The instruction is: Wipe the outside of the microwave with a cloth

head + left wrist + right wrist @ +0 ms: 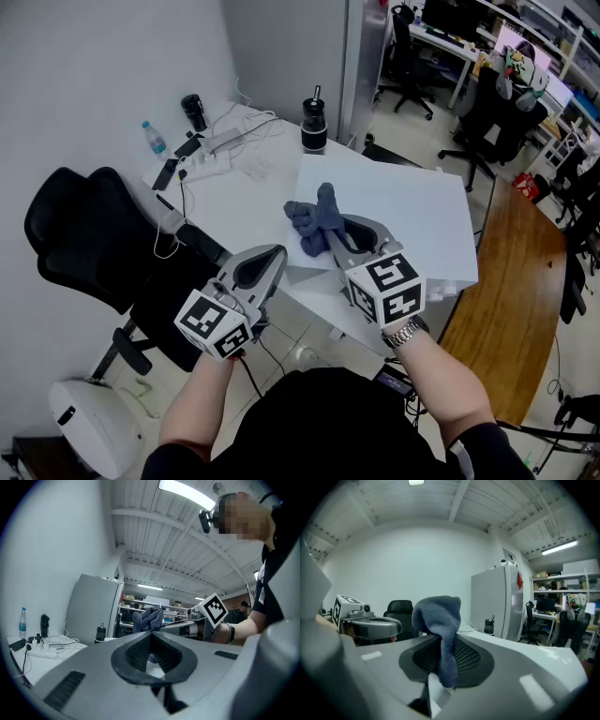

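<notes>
While the right tongs (440, 640) are clenched on a grey-blue cloth (438, 616), the fabric bunches above their tips and a strip of it hangs down between the two pads. In the head view this bundle is held over the near left corner of the white microwave (403, 216), whose flat top fills the right part of the table (253, 202); whether the cloth touches that top cannot be told. The left tongs (151, 633) are clenched shut with nothing between them, and they sit level just off the table's near edge, beside the right pair and apart from the cloth. Along the table's left edge, by the wall, stand a small water bottle (154, 138) and a black cup (194, 111), with a white power strip (208, 164) and loose cables lying between them and the microwave. A black tumbler (314, 127) stands at the far edge. A black office chair (84, 234) is drawn up at the near left corner.
</notes>
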